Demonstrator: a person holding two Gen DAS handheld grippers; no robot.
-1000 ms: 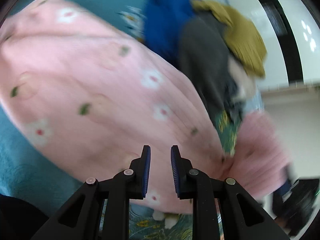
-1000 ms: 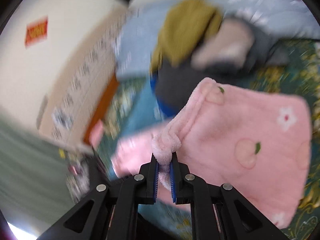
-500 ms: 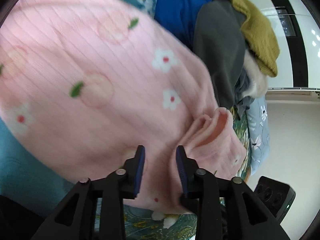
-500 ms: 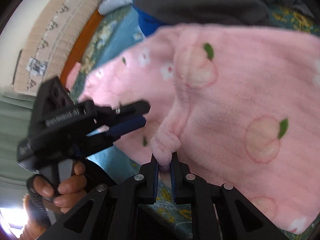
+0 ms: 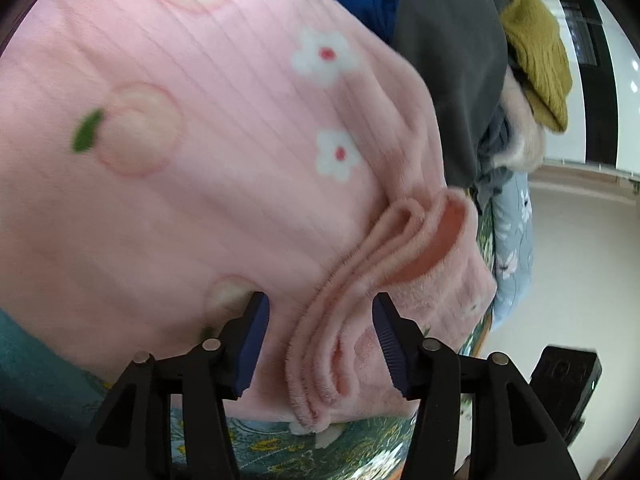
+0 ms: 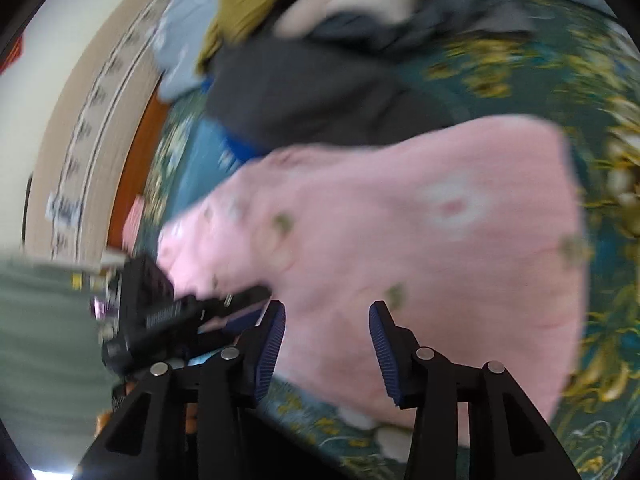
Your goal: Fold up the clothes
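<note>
Left gripper [image 5: 320, 340]: jaws apart, just been opening, a bunched fold of the pink fleece garment [image 5: 192, 152] lying loose between them. Right gripper [image 6: 326, 344]: jaws likewise apart and just been opening, nothing clamped. Garment lies on the green patterned bedspread [image 6: 540, 72], beside a clothes pile [image 5: 452, 80].

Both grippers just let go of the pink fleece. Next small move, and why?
Probably back both off. Left gripper and right gripper have just been opening; no pad presses the pink garment, which looks laid down folded, edges stacked.
</note>
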